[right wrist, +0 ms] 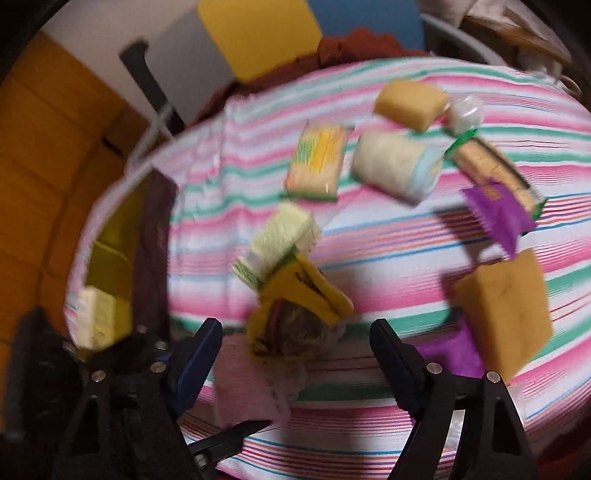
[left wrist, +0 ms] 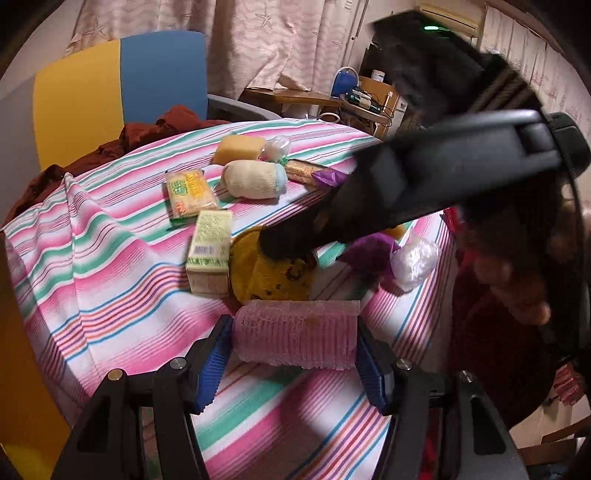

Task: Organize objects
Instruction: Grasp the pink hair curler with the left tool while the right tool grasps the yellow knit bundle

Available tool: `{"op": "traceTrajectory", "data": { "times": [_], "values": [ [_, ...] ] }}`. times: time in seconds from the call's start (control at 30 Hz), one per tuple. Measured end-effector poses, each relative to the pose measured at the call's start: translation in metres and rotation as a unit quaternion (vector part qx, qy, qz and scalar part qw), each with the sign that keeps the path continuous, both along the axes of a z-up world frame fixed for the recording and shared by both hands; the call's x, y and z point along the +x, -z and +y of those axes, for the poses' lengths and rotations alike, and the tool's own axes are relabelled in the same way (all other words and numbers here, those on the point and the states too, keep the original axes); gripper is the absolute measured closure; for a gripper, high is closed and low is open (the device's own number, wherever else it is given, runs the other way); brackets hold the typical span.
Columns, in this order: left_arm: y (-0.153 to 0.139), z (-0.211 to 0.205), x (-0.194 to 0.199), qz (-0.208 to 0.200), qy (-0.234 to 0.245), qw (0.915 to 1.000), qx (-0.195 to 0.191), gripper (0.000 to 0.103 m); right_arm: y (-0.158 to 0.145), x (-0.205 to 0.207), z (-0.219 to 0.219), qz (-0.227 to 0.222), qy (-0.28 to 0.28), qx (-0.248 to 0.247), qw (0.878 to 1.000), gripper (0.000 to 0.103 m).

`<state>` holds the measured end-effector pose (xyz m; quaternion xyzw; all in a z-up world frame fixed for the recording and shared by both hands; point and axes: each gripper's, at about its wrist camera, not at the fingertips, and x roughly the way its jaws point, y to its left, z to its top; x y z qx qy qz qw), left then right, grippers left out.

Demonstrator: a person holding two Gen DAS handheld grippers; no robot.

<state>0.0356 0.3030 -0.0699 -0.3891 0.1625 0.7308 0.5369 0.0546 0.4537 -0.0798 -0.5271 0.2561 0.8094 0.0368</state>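
Pink netted roll (left wrist: pixel 297 334) clamped in left gripper (left wrist: pixel 295 354); right gripper (right wrist: pixel 295 354) spread, empty, over yellow pouch (right wrist: pixel 295 295). Risk: grippers collide, knocking green box (left wrist: pixel 208 251) at 10 o'clock.

Seen behind a table draped in a pink, green and white striped cloth (left wrist: pixel 122 236): pale pink curtains (left wrist: pixel 258 48) printed with starfish, drawn across the far wall. Parked at the table's far edge, a chair with a yellow-and-blue back (left wrist: pixel 118 96) and a grey armrest, a rust-red garment (left wrist: pixel 147 129) heaped over its seat. Further back at right, a wooden desk (left wrist: pixel 295 96) cluttered with a blue-and-white appliance (left wrist: pixel 345 79) and cables. Mounted high on the wall, an air conditioner (left wrist: pixel 448 14). Lit warmly and dimly throughout. Glimpsed at left from the right wrist, blurred orange panels (right wrist: pixel 40 155).
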Motion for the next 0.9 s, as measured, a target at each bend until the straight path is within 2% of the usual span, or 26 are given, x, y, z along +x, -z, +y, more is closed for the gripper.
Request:
{"op": "traceTrajectory", "data": {
  "times": [0.1,0.13,0.17,0.2,0.3,0.43,0.53,0.67,0.9],
  "values": [
    [0.001,-0.004,0.000,-0.001,-0.006,1.0000,0.002,0.040,0.014,-0.007,-0.003,-0.017,-0.012,-0.019,1.000,0.022],
    [0.003,-0.005,-0.001,-0.006,-0.010,0.9999,0.004,0.040,0.016,-0.008,-0.002,-0.014,-0.012,-0.021,1.000,0.025],
    [0.003,-0.006,-0.002,-0.010,-0.011,0.9999,0.006,0.040,0.019,-0.009,-0.001,-0.016,-0.012,-0.021,1.000,0.037],
    [0.003,-0.007,-0.003,-0.012,-0.012,0.9998,0.008,0.040,0.025,-0.011,0.000,-0.026,-0.016,-0.028,0.999,0.042],
    [0.005,-0.006,-0.004,-0.016,-0.014,0.9997,0.010,0.040,0.029,-0.012,-0.001,-0.027,-0.018,-0.035,0.999,0.050],
    [0.006,-0.008,-0.005,-0.022,-0.019,0.9995,0.013,0.040,0.025,-0.010,0.007,-0.021,0.004,-0.021,1.000,0.059],
    [0.008,-0.011,-0.004,-0.024,-0.022,0.9994,0.012,0.040,0.020,-0.009,0.017,-0.015,0.037,-0.002,0.999,0.060],
    [0.007,-0.018,-0.001,-0.030,-0.030,0.9990,0.013,0.040,0.009,0.000,0.031,0.022,0.078,-0.003,0.997,0.061],
    [-0.016,-0.037,0.002,-0.016,-0.049,0.9981,0.033,0.040,-0.011,0.008,0.033,0.075,0.074,-0.001,0.994,0.061]
  ]
}}
